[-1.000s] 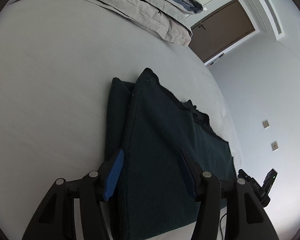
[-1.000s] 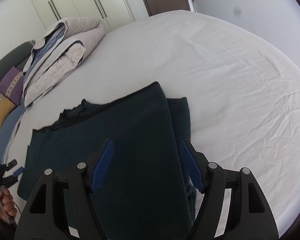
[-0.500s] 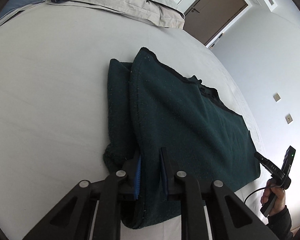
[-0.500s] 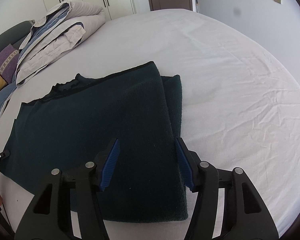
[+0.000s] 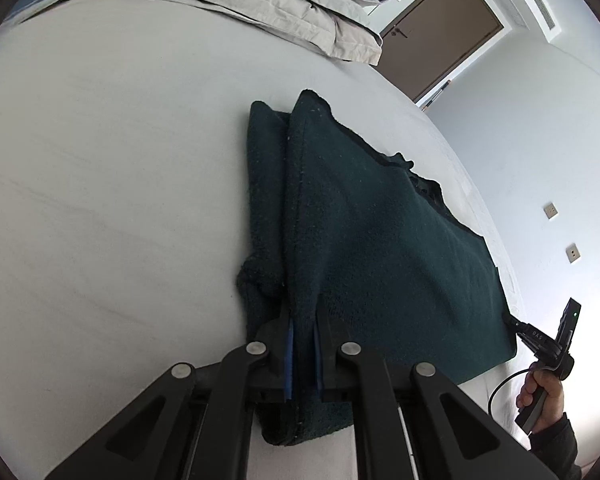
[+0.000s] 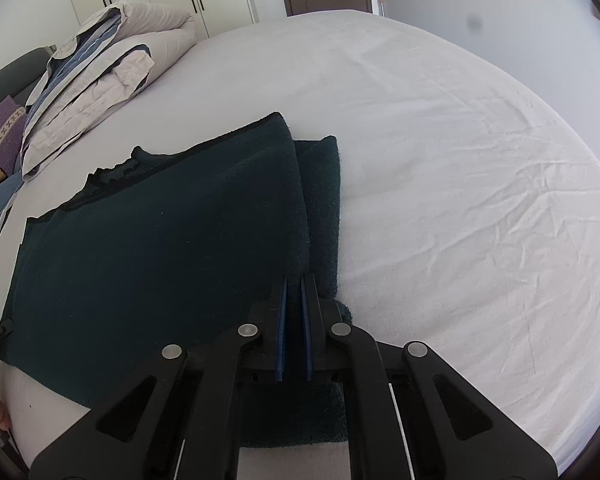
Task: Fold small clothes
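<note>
Left wrist view has the left gripper (image 5: 303,334) pinching one near corner of the dark green garment (image 5: 380,248) on the white bed (image 5: 100,180), the right gripper (image 6: 294,312) nipping the other, so a level, matched lift-and-fold looks next.

Dark green fleece garment (image 6: 160,248) with black trim at its neckline. Plain white bed sheet (image 6: 440,160). Folded beige quilt (image 6: 112,80) with blue stripes. Black gripper fingers (image 5: 290,344) with blue pads. Brown door (image 5: 440,36).
</note>
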